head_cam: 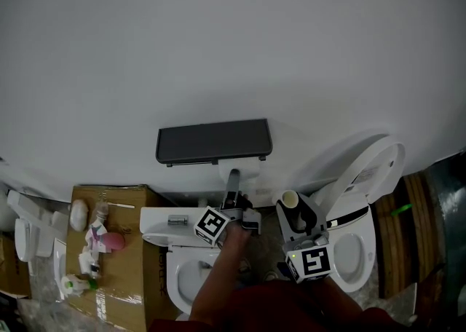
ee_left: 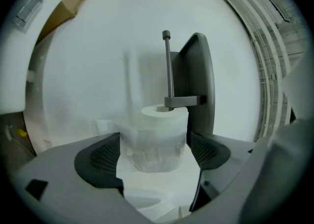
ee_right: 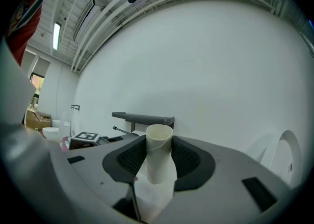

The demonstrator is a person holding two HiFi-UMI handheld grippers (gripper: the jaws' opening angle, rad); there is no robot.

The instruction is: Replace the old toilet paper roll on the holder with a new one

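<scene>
My left gripper [ee_left: 154, 154] is shut on a full white toilet paper roll [ee_left: 156, 137], which stands between the ribbed pads [ee_left: 100, 156]. Just beyond the roll is the dark grey holder [ee_left: 198, 85], its thin rod [ee_left: 168, 66] bare up to the knobbed end. In the head view the left gripper [head_cam: 234, 196] reaches under the holder's flat cover [head_cam: 213, 141] on the white wall. My right gripper [ee_right: 159, 156] is shut on an empty cardboard tube [ee_right: 159, 142] with a scrap of paper hanging from it. The tube [head_cam: 290, 201] is held right of the holder, away from it.
A toilet with its lid raised [head_cam: 368, 170] stands at the right. A white basin-like fixture [head_cam: 182, 269] lies below the left gripper. A cardboard box [head_cam: 127, 272] carrying small items sits at the left. The person's arm [head_cam: 222, 279] reaches up from the bottom edge.
</scene>
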